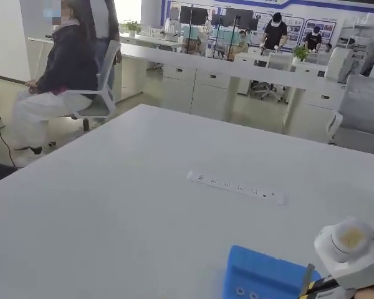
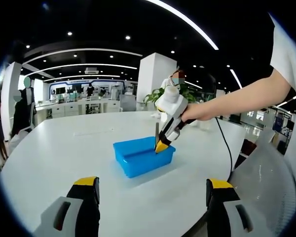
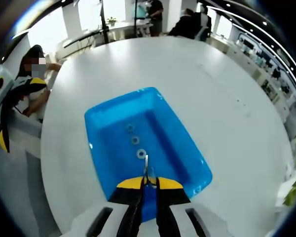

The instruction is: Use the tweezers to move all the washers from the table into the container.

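Observation:
A blue container (image 3: 108, 123) sits on the white table (image 3: 187, 74); it also shows as the blue container (image 2: 138, 160) and the blue container (image 1: 262, 271). Three washers (image 3: 135, 140) lie in a row on its floor. My right gripper (image 3: 149, 181) is shut on thin metal tweezers (image 3: 146, 165), whose tip hangs over the nearest washer (image 3: 141, 154). From the left gripper view, the right gripper (image 2: 163, 143) points the tweezers (image 2: 157, 133) down into the container. My left gripper (image 2: 153, 185) is open, low over the table's near edge, with nothing between its jaws.
A white power strip (image 1: 237, 186) lies on the table beyond the container. A person sits on an office chair (image 1: 103, 87) at the far left. Desks, chairs and standing people fill the background. A cable (image 2: 226, 148) trails from the right hand.

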